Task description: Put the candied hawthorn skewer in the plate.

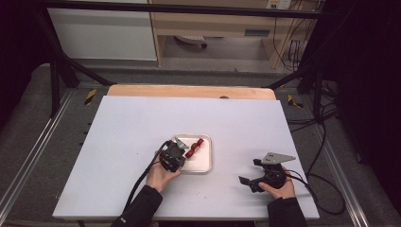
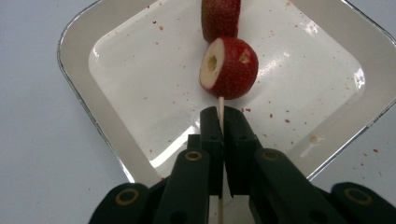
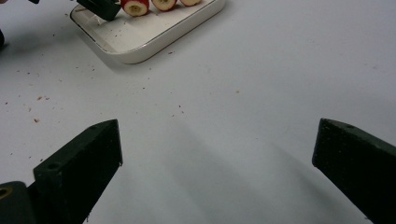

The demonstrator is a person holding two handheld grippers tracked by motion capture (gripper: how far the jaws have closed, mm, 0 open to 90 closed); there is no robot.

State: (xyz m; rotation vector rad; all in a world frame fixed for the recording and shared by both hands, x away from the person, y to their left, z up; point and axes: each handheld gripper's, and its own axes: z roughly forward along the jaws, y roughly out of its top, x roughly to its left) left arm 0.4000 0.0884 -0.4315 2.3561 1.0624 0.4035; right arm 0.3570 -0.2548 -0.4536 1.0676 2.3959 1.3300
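The left gripper (image 2: 222,122) has its black fingers (image 2: 210,135) clenched on a thin pale wooden skewer (image 2: 221,106), with the stick running lengthwise between the two pads. The skewer carries red round fruit pieces with pale cut faces (image 2: 229,68); the nearest piece sits just beyond the fingertips, and a second piece follows directly behind it on the same stick. In the high view, the left gripper (image 1: 177,152) is positioned over the near-left corner of the white square tray with rounded corners (image 1: 207,163), and the red fruit row (image 1: 195,147) extends diagonally across the tray interior. Red crumbs are scattered across the tray floor.

The right gripper (image 3: 217,154) has its fingers (image 3: 81,163) released and spread wide, with nothing between them. In the high view it is held by the right hand (image 1: 280,185) above the white surface (image 1: 132,123), well apart from the tray and to its right. In the right gripper view, the tray (image 3: 154,39) lies ahead and to the left, with small red specks on the surface near it.
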